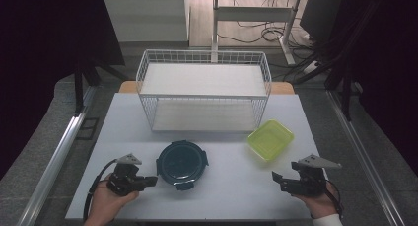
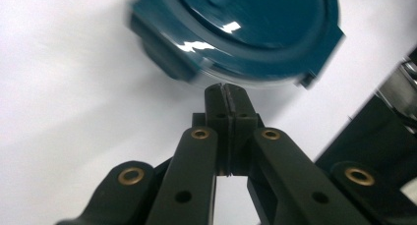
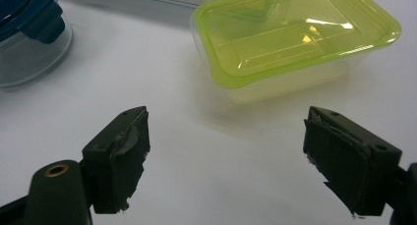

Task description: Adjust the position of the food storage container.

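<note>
A round container with a dark teal clip lid (image 1: 182, 162) sits on the white table near its front middle. My left gripper (image 1: 152, 180) lies just left of it, jaws shut together with nothing between them; in the left gripper view its tips (image 2: 227, 90) stand right before the teal lid (image 2: 236, 33). A rectangular box with a lime-green lid (image 1: 270, 139) rests at the right. My right gripper (image 1: 276, 179) is in front of that box, open and empty; in the right gripper view the gripper (image 3: 226, 136) faces the green box (image 3: 290, 38).
A white wire rack with two shelves (image 1: 203, 90) stands at the back middle of the table (image 1: 231, 186). Beyond it are a desk frame and cables on the floor. Metal rails run along both sides.
</note>
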`<state>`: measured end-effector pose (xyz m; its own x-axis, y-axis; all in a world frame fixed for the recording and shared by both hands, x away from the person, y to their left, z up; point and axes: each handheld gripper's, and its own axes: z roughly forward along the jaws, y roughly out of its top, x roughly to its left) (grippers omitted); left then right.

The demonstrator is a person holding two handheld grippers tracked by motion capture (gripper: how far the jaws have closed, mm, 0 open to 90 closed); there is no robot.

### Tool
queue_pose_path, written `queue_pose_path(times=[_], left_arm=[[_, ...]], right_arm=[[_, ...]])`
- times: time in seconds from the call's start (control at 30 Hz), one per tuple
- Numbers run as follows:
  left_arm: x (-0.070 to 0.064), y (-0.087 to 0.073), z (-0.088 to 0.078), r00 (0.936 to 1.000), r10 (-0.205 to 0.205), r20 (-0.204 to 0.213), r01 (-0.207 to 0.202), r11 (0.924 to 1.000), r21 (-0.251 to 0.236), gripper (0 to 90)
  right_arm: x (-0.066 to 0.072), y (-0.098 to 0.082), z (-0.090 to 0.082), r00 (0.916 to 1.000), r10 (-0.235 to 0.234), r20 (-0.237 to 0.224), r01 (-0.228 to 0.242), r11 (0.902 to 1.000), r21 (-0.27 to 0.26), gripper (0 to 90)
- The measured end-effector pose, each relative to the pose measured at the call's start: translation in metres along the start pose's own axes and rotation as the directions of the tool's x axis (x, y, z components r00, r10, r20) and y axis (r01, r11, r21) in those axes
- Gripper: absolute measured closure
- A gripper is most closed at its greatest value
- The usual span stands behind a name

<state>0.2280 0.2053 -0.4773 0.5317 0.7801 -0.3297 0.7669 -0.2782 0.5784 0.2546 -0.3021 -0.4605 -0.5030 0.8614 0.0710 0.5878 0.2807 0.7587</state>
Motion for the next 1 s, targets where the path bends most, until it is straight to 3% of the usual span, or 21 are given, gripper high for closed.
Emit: queue_pose_path(times=[0.23, 0.43, 0.67, 0.73, 0.83, 1.0], left_arm=[[0.019, 0.008, 0.004, 0.9977, -0.048, -0.048, 0.048, 0.9988, 0.008, 90.0], [0.026, 0.015, 0.011, 0.9957, -0.057, -0.073, 0.059, 0.9979, 0.027, 90.0], [0.023, 0.024, 0.020, 0.9956, -0.049, -0.080, 0.053, 0.9977, 0.042, 90.0], [0.022, 0.026, 0.021, 0.9936, -0.044, -0.104, 0.049, 0.9978, 0.046, 90.0], [0.025, 0.027, 0.021, 0.9941, -0.063, -0.088, 0.065, 0.9974, 0.030, 90.0], [0.025, 0.027, 0.023, 0.9922, -0.059, -0.110, 0.063, 0.9973, 0.037, 90.0]], right_arm=[[-0.001, -0.001, 0.000, 1.0000, 0.002, 0.007, -0.002, 1.0000, -0.003, 17.3], [0.000, 0.000, -0.001, 0.9997, -0.003, 0.025, 0.003, 0.9998, -0.018, 17.4], [0.000, 0.000, -0.002, 0.9997, -0.013, 0.023, 0.013, 0.9997, -0.020, 17.4], [0.000, 0.001, -0.001, 0.9997, -0.012, 0.023, 0.013, 0.9996, -0.024, 17.4], [0.000, 0.002, 0.000, 0.9996, -0.015, 0.022, 0.015, 0.9996, -0.024, 17.4], [0.001, 0.004, 0.000, 0.9995, -0.016, 0.028, 0.016, 0.9995, -0.026, 17.4]])
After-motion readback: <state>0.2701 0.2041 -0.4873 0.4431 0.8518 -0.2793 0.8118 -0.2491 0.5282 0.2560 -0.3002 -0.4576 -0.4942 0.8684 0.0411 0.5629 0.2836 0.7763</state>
